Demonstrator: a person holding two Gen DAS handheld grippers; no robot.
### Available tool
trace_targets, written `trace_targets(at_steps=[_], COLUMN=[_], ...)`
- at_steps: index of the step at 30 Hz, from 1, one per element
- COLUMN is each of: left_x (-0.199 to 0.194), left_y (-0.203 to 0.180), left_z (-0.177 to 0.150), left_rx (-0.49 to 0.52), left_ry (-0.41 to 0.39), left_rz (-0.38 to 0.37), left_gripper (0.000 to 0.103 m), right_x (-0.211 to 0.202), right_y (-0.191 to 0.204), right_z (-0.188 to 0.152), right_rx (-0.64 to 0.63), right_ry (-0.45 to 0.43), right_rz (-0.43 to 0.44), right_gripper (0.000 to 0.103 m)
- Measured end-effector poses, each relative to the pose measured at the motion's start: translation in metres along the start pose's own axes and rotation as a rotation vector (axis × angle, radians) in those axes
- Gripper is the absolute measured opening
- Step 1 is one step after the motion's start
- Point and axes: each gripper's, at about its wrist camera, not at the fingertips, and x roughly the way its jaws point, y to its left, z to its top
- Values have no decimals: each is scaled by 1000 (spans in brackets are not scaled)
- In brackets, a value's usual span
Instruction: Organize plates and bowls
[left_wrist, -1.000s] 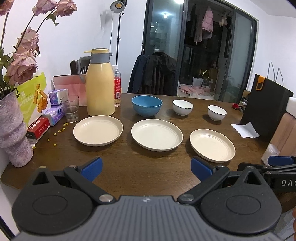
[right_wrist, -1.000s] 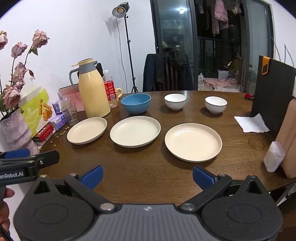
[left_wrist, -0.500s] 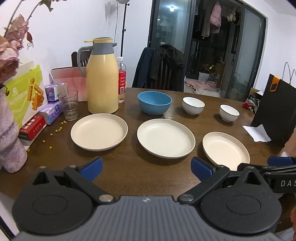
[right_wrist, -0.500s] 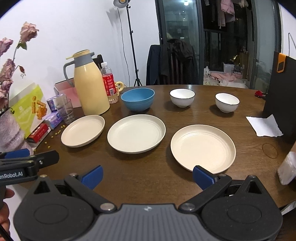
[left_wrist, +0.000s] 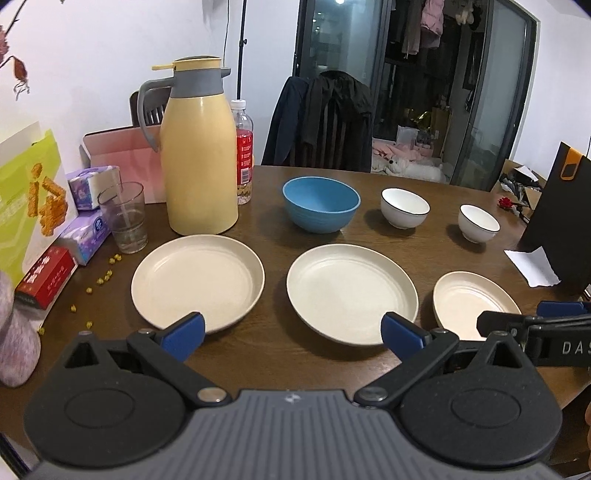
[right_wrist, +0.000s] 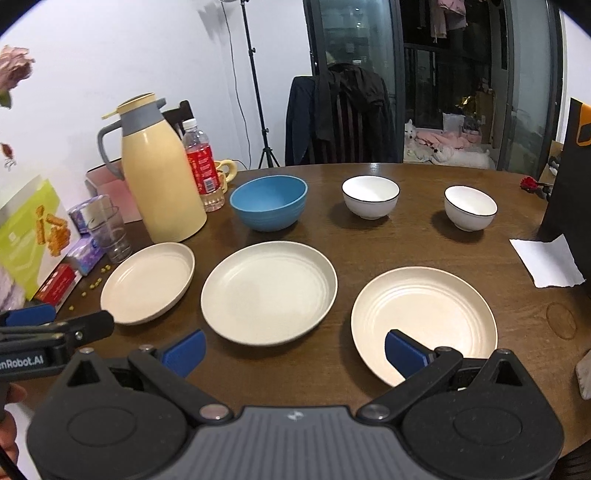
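A brown round table is seen carrying three cream plates: a left plate, a middle plate at 12 o'clock, a right plate at 2 o'clock. Behind them a blue bowl and two white bowls are set. The left gripper and right gripper are held with fingers wide, nothing gripped.

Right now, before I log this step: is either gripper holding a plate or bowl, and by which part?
Nothing is held. The left gripper and right gripper are both open and empty above the table's near edge.
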Motion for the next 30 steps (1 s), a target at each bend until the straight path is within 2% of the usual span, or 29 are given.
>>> trace_targets(at_steps=[10, 30], left_x=[30, 100], left_y=[8, -4], left_z=[19, 36], left_rx=[-17, -104], left_ry=[25, 128], left_rz=[43, 152], left_gripper=[103, 103], right_x=[35, 128], right_y=[1, -24], right_z=[25, 69], right_rx=[-11, -79], right_ry=[42, 182], right_rz=[-44, 44], right_gripper=[103, 103])
